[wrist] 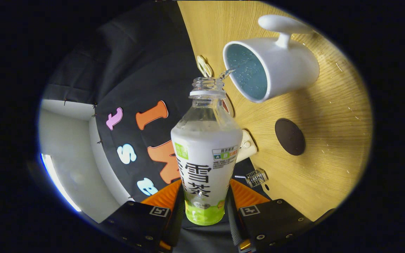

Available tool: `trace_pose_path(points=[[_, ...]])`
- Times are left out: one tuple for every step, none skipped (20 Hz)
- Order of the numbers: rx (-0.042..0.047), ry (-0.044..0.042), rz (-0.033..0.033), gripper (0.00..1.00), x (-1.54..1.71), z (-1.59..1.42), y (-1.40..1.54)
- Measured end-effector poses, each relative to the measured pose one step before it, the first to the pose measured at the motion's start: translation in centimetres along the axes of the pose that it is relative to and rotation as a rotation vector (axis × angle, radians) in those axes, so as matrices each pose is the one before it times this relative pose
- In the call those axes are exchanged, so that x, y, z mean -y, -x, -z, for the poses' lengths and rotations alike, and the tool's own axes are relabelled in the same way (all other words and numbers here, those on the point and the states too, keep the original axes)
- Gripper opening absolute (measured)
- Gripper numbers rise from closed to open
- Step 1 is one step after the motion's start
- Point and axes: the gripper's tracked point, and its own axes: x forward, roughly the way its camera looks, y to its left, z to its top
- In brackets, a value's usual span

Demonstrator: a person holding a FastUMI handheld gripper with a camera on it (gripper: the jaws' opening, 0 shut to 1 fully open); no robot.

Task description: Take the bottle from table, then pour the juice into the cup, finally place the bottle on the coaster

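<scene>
The jaws [206,214] are closing on the lower body of the bottle [206,154], one finger pressing on each side of its label, so the opening between them is only as wide as the bottle itself. The bottle is running straight out along the fingers, its neck pointing away from them. Its cap is off, and the clear upper part near the neck is looking mostly empty while the labelled part is reading white, with a green band at the base between the fingers.

Just past the open mouth a thin clear stream of juice [226,73] is leaving the neck and heading toward the cup [287,65]. The whole scene is tilted in the gripper view — the cup is showing its open mouth toward the bottle, its inside a pale blue dotted with droplets, its handle on the far side.

The cup is sitting on the wooden bench [329,140], close to the bench edge that borders the booth wall. The dark round coaster [289,136] is lying bare on the bench, apart from the cup and further in from that edge.
</scene>
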Motion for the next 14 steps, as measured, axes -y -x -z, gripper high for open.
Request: trace_pose_path(points=[[0.00154,-0.01025,0.00221,0.58,-0.065,0.028,0.209],[0.00230,-0.00927,0.00184,0.58,-0.002,0.040,-0.033],[0.00148,-0.00791,0.00185,0.58,-0.042,-0.068,0.098],[-0.00057,-0.00790,0.00336,0.58,-0.031,0.153,0.040],[0.00195,-0.00839,0.00250,0.58,-0.094,0.040,-0.092],[-0.00204,-0.00678,0.00090,0.58,-0.010,0.049,-0.053],[0.00064,-0.00616,0.00028,0.58,-0.063,-0.024,0.072],[0.00156,-0.00758,0.00108,0.58,0.030,-0.044,-0.070],[0.00369,-0.01004,-0.00161,0.58,-0.140,0.013,0.005],[0.00203,-0.01020,-0.00136,0.58,0.007,0.004,-0.022],[0.00077,-0.00900,-0.00368,0.58,-0.006,0.085,0.044],[-0.00017,-0.00784,-0.00189,0.58,0.031,0.063,-0.057],[-0.00395,-0.00569,-0.00052,0.58,0.008,0.116,-0.018],[-0.00577,-0.00470,0.00275,0.58,0.058,0.123,-0.067]])
